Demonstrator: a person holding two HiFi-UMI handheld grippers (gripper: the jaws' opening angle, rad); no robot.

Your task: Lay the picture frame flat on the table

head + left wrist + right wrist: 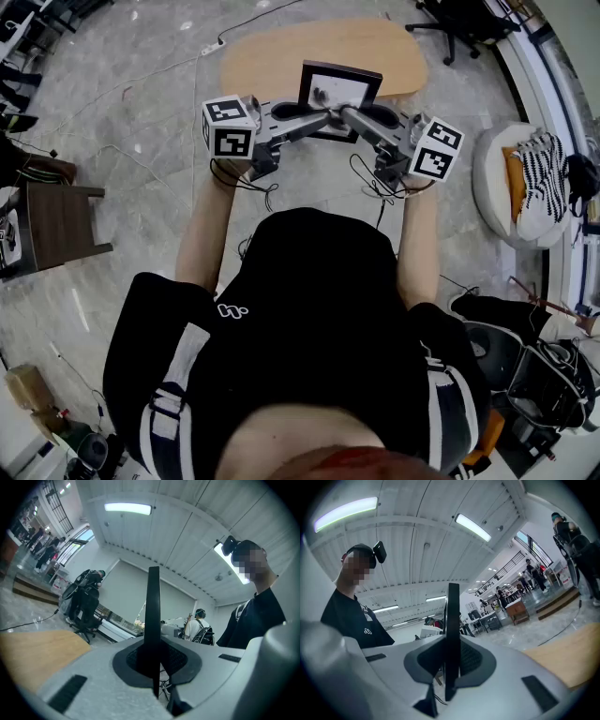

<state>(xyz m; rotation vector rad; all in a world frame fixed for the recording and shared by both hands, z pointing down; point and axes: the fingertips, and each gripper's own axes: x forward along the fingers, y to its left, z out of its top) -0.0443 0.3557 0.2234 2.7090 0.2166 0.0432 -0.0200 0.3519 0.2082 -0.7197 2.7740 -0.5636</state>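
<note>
A black picture frame (339,94) with a white mat is held in the air over the near edge of the oval wooden table (281,58), its face turned up toward the head camera. My left gripper (322,117) grips its lower edge from the left and my right gripper (349,113) grips it from the right, fingertips almost meeting. In the left gripper view the frame (153,620) shows edge-on as a thin dark bar clamped by the left gripper (157,660). The right gripper view shows the same edge (452,630) pinched in the right gripper (450,660).
A dark wooden stool (58,223) stands on the floor at the left. At the right is a white round seat (502,187) with a striped cloth on it. An office chair (459,23) stands beyond the table. Cables and a power strip (211,47) lie on the marble floor.
</note>
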